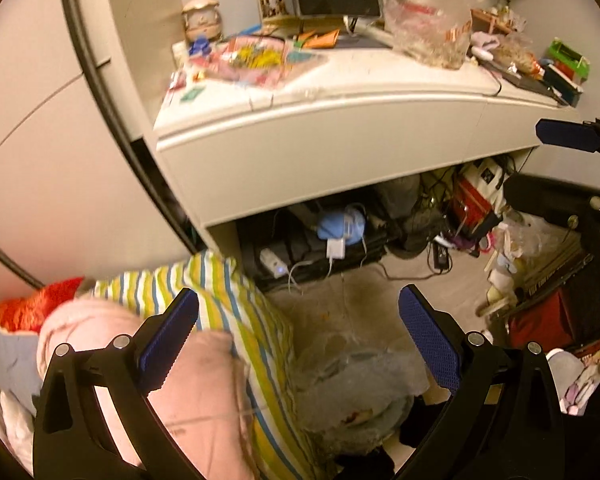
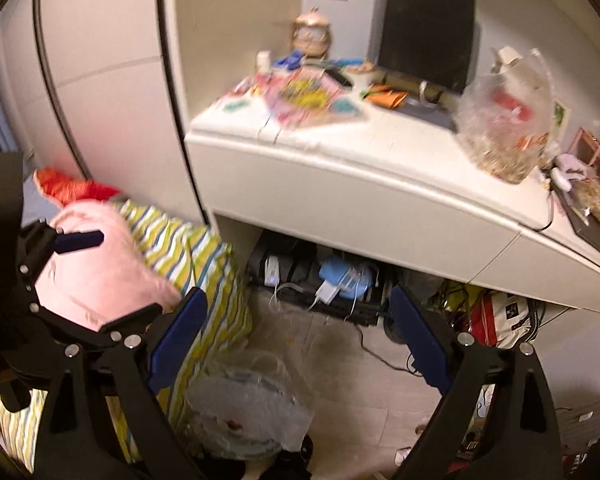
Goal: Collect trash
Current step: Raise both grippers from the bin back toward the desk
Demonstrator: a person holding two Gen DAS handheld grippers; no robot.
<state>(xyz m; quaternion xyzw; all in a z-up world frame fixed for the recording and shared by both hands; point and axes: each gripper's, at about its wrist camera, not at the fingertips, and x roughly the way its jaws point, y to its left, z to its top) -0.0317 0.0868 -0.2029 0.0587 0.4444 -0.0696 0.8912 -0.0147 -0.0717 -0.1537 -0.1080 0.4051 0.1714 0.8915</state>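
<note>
Hovering with jaws spread wide and gripping nothing, the left gripper (image 1: 298,334) and right gripper (image 2: 298,338) hang above the floor, where a crumpled clear plastic bag (image 2: 248,408) lies beside the striped bedding (image 2: 204,264), below the cluttered white desk (image 2: 340,184).

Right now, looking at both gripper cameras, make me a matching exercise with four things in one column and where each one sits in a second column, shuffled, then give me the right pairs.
Things:
1. clear plastic bag
2. crumpled plastic wrap
3. white charger
4. pink pillow

Places:
A. under the desk
B. on the striped bedding
C. on the floor, beside the bed
D. on top of the desk

Pairs: 1-D, 2-C, 3-A, 4-B
</note>
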